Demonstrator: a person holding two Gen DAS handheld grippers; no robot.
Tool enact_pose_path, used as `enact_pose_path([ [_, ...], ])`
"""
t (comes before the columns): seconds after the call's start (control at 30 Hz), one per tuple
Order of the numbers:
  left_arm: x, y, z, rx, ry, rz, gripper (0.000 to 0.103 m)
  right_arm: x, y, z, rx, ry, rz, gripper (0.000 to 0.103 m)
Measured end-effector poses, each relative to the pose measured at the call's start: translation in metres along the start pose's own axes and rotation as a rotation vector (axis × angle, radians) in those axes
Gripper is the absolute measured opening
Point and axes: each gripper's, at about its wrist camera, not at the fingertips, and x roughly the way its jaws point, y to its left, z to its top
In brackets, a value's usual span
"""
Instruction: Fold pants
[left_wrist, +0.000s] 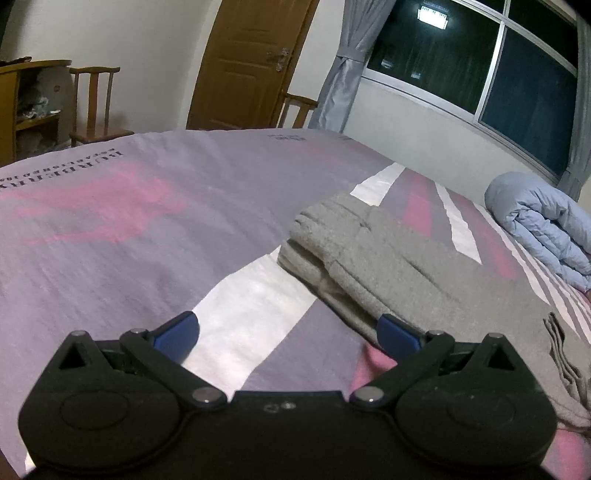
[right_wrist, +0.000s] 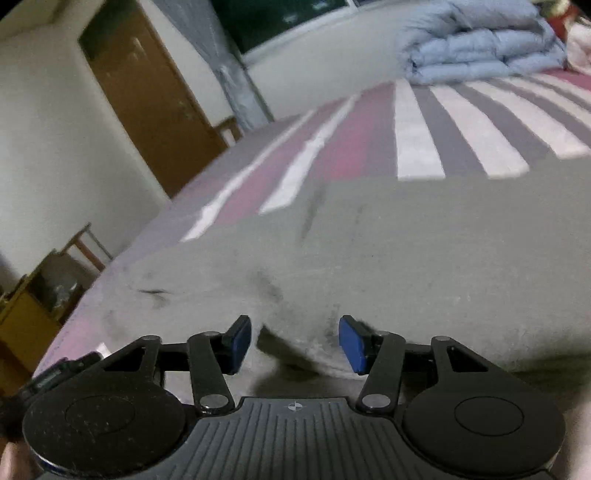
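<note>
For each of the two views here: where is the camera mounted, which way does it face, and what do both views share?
Left wrist: on the left gripper, facing across the bed toward door and window; its open blue pads show, grey pants folded at right.
Right wrist: on the right gripper, low over the pants; its pads stand apart, clamping nothing.
Shared: pants, striped bed, blue quilt, door.

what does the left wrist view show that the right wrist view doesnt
Only the left wrist view shows the folded end of the grey pants, stacked in layers, the lettering on the bedsheet, and the open left gripper over the sheet. Only the right wrist view shows the open right gripper with a raised ridge of pants fabric between its pads, not pinched. Both show the pants, the striped sheet, the blue quilt, the brown door and the window.
</note>
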Motion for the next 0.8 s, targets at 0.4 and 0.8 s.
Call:
enact_pose_path([
  [0.4, 0.012, -0.015, -0.001, 0.080, 0.026, 0.028, 0.097, 0.001, -0.139, 0.082, 0.199, 0.007, -0.331, 0.054],
  [0.8, 0.001, -0.008, 0.001, 0.031, 0.004, -0.030, 0.096, -0.072, -0.107, 0.019, 0.048, -0.147, -0.233, 0.067],
])
